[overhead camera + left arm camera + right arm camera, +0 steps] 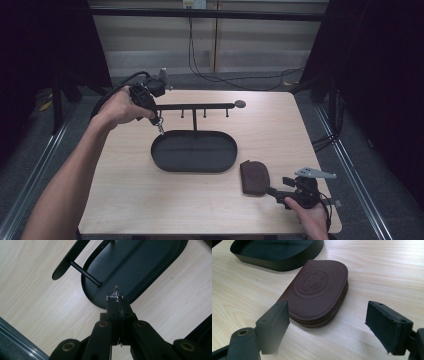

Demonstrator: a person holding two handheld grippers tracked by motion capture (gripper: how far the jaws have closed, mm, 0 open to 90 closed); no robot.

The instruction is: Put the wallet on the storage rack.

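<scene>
Pale wooden table (130,190) carries a black oval tray (194,151) with a hook rack. Small metal keys (115,295) are pinched in the closed left claw (117,302) above the tray's rim; the right claw (327,322) is held open just before a brown leather pouch (318,291)

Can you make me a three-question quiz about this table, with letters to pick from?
1. Where does the brown pouch lie?
A. inside the black tray
B. on the table beside the black tray
C. hanging on the rack

2. How many pegs hang under the rack's bar?
A. three
B. one
C. six

3. How are the right gripper jaws?
A. shut on the pouch
B. shut on nothing
C. open

Answers: B, the pouch rests on wood right of the tray; A, three short pegs show under the bar; C, a wide gap shows between the jaws, short of the pouch.
</scene>
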